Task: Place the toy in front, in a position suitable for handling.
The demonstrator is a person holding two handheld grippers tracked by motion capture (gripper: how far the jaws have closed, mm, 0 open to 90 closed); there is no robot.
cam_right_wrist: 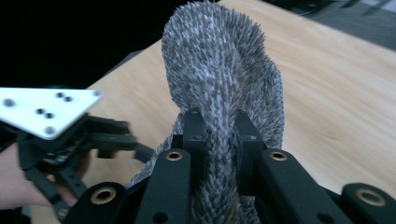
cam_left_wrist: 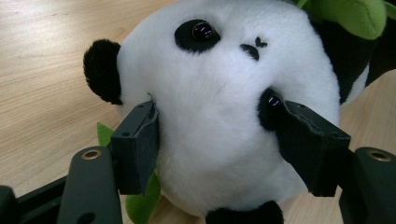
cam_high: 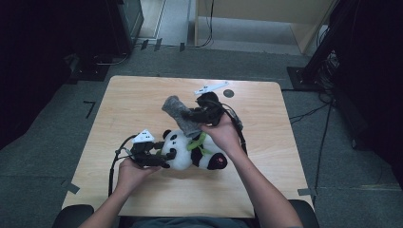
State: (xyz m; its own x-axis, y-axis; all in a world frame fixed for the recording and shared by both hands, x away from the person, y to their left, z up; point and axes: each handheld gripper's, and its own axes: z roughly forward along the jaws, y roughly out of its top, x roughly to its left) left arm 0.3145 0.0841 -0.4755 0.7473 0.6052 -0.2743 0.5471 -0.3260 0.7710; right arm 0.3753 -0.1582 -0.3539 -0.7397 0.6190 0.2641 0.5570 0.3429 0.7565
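1. A wooden table (cam_high: 142, 95) is seen from above, with a person's two forearms coming in from the near edge.
2. A plush panda (cam_high: 192, 152) lies on its side near the table's middle, head toward the person's left, a green leaf at its neck.
3. The left gripper (cam_high: 159, 156) has its jaws set wide around the panda's white head; in the left gripper view, the pads (cam_left_wrist: 140, 144) press into the fur on both sides.
4. The right gripper (cam_high: 192, 114) sits just beyond the panda, farther from the person.
5. Its jaws are narrow, pinching a fold of a fuzzy grey sock (cam_right_wrist: 219, 84).
6. The sock (cam_high: 180, 114) rises above the table, its lower end reaching down to the panda's body.
7. In the right gripper view, the left gripper shows at lower left with its grey plate.
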